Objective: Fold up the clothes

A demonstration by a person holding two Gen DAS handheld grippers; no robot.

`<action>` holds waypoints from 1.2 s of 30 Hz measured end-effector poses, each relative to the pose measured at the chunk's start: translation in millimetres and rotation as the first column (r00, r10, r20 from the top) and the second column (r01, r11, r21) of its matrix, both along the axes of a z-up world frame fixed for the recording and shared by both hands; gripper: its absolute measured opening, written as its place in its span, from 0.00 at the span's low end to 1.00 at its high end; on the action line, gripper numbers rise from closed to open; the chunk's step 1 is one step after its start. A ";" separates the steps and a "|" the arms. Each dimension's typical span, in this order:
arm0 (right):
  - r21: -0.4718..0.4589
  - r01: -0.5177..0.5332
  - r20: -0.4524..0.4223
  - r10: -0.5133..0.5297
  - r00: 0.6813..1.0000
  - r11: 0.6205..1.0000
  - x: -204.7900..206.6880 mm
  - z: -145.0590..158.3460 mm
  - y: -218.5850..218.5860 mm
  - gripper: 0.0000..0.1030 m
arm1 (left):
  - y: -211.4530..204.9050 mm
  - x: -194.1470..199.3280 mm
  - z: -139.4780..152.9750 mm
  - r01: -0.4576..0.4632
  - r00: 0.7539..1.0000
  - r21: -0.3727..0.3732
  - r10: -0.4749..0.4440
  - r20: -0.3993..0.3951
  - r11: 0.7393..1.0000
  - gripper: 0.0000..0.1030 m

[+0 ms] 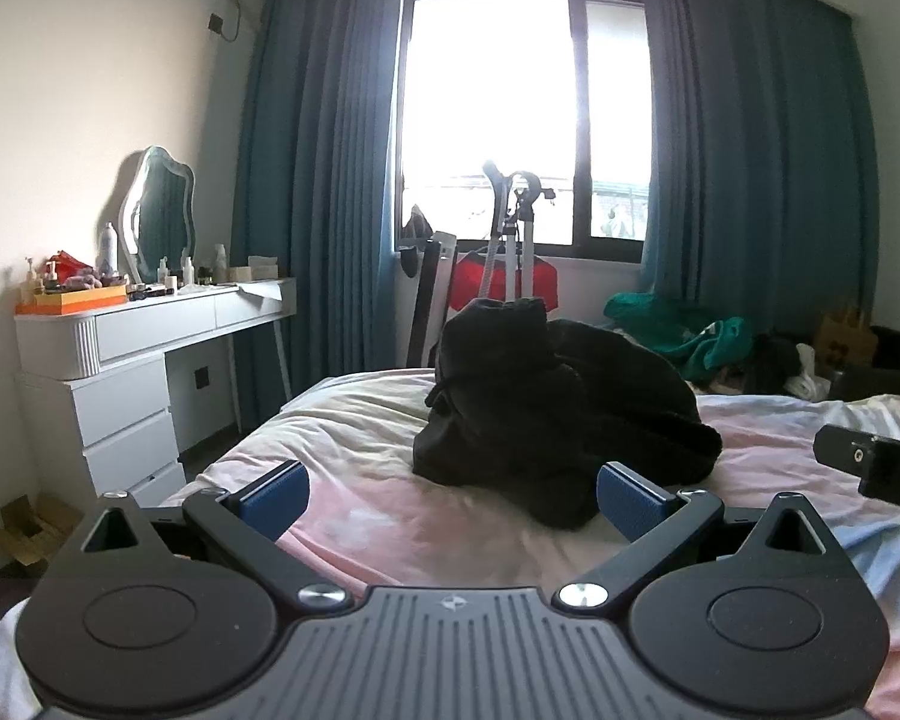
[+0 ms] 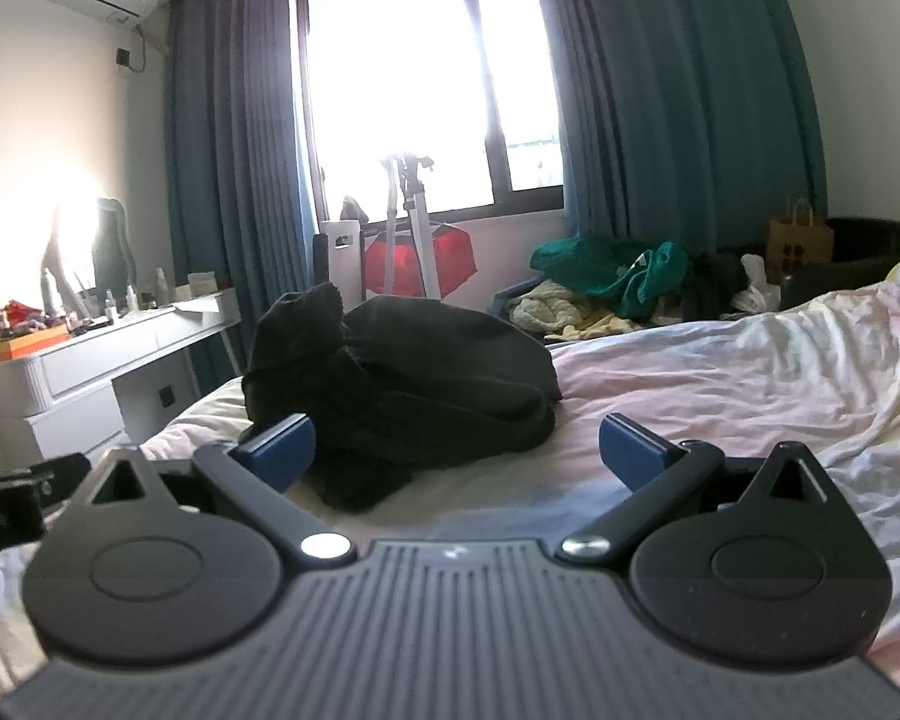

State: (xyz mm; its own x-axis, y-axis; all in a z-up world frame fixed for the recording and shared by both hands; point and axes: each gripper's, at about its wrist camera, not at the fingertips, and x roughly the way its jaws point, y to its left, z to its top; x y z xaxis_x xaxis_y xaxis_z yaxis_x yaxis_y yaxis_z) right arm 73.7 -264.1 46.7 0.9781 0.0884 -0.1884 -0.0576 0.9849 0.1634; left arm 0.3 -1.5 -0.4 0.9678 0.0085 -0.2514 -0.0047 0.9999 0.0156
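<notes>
A black garment (image 1: 558, 408) lies bunched in a heap on the bed's pink and white sheet (image 1: 360, 438). It also shows in the right wrist view (image 2: 402, 384). My left gripper (image 1: 453, 495) is open and empty, low over the sheet just in front of the heap. My right gripper (image 2: 457, 450) is open and empty, also just in front of the heap, its left pad (image 2: 279, 450) close to the cloth. The right gripper's body (image 1: 876, 468) shows at the right edge of the left wrist view.
A white dressing table (image 1: 144, 342) with a mirror and bottles stands left of the bed. A garment steamer stand (image 1: 516, 240) and red cloth stand under the window. A pile of green clothes (image 2: 618, 276) lies beyond the bed at right. A crumpled duvet (image 2: 780, 372) covers the bed's right side.
</notes>
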 end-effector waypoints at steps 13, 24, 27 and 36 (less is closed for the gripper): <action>-0.054 -0.001 -0.004 0.001 1.000 0.999 -6.1 1.2 9.8 1.00 | -3.1 -5.7 -4.5 -0.010 1.000 0.006 0.010 0.011 1.000 1.00; -0.045 0.002 -0.021 -0.003 1.000 0.999 -0.4 -1.7 4.2 1.00 | -2.1 -1.6 -4.5 -0.005 1.000 0.011 0.004 0.006 1.000 1.00; -0.044 0.000 -0.021 -0.001 1.000 0.999 -1.1 -1.5 6.1 1.00 | -0.3 -1.7 -5.6 0.004 1.000 0.007 -0.004 0.004 1.000 1.00; -0.044 0.005 -0.022 -0.006 1.000 0.999 -1.5 -2.1 8.9 1.00 | -0.3 -0.3 -6.6 -0.001 1.000 0.006 0.001 0.000 1.000 1.00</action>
